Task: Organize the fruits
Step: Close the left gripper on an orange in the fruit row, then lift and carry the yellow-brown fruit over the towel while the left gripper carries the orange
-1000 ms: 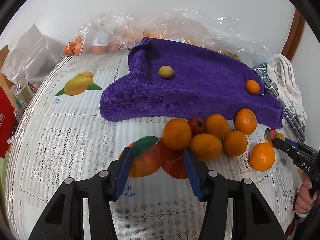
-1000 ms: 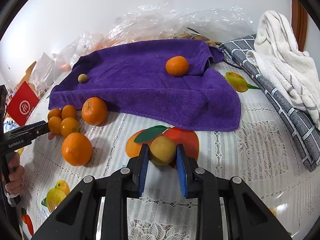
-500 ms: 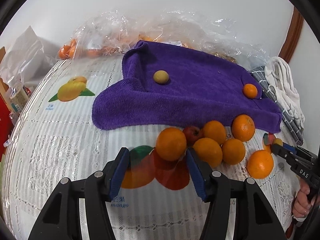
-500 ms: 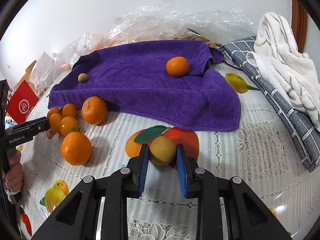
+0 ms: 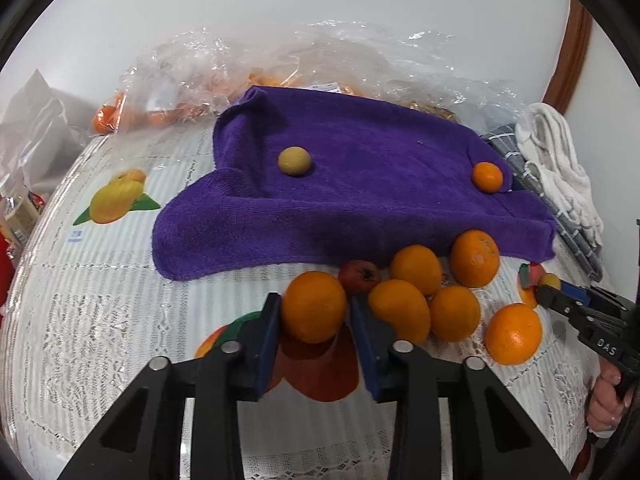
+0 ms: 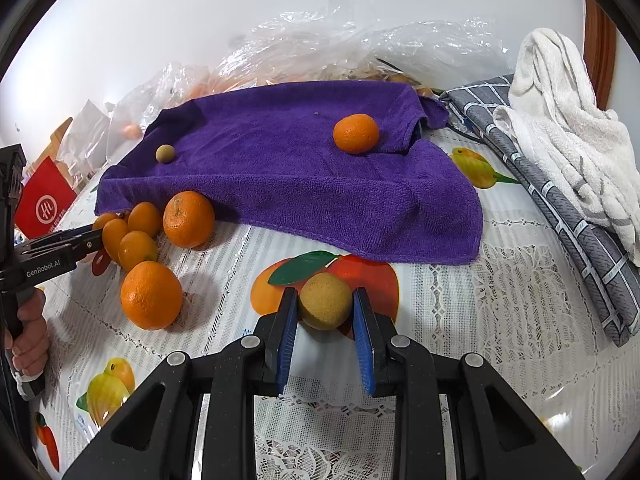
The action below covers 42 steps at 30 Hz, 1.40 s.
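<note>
An orange (image 5: 314, 307) sat between the pads of the left gripper (image 5: 316, 332), at the near edge of the fruit cluster (image 5: 432, 292) on the tablecloth (image 5: 100, 320); the jaws were closing, both pads against its sides. The right gripper (image 6: 325, 316) pinched a brown-yellow fruit (image 6: 325, 301) above the tablecloth. A small orange (image 6: 356, 133) and a small brown fruit (image 6: 165, 153) lay well apart on the purple towel (image 6: 280, 176).

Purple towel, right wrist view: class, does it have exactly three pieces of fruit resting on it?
No. Only two pieces rest on the purple towel: a small orange and a small yellowish-brown fruit.
</note>
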Tool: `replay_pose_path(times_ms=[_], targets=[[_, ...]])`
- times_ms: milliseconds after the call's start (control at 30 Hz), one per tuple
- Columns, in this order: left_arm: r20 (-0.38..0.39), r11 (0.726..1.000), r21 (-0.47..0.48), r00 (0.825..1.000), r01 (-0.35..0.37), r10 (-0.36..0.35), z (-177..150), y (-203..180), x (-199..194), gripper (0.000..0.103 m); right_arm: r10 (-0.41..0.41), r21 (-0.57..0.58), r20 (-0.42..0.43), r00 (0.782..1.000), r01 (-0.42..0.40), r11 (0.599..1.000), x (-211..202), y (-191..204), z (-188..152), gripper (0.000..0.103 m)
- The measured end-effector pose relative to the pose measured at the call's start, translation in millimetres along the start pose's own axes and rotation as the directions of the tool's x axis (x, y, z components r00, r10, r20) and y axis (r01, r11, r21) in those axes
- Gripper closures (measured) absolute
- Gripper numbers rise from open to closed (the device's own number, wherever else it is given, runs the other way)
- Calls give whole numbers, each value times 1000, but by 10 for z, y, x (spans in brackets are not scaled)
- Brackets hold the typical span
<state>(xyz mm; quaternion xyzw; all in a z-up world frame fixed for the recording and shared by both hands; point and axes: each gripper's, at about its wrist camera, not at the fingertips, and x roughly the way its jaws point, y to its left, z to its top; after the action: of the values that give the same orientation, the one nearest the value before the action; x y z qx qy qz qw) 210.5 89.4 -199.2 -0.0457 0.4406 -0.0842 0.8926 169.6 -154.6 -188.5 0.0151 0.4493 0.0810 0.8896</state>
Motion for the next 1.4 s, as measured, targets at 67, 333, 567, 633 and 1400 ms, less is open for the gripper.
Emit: replay_pose_path(times_ms=[67, 333, 567, 633, 1400], targets=[[3, 1000, -10, 1000, 19, -19, -3, 23, -6, 73, 0, 0, 1, 1000, 0, 1000, 1, -2, 0, 75], [51, 994, -40, 994, 100, -98, -30, 108, -85, 73, 16, 12, 5, 1000, -16, 1000, -2, -18, -8, 76], [76, 993, -47, 992, 107, -103, -22, 115, -117, 73, 34, 33, 16, 999, -35, 999, -15, -53, -21, 76], [81, 994, -40, 992, 104, -100, -23, 102, -126, 73, 40, 43, 22, 999, -41, 998, -27, -67, -31, 76], [166, 992, -47, 980, 121, -111, 56, 87, -347, 73, -3, 75, 93, 996, -4, 997, -188, -72, -44, 76]])
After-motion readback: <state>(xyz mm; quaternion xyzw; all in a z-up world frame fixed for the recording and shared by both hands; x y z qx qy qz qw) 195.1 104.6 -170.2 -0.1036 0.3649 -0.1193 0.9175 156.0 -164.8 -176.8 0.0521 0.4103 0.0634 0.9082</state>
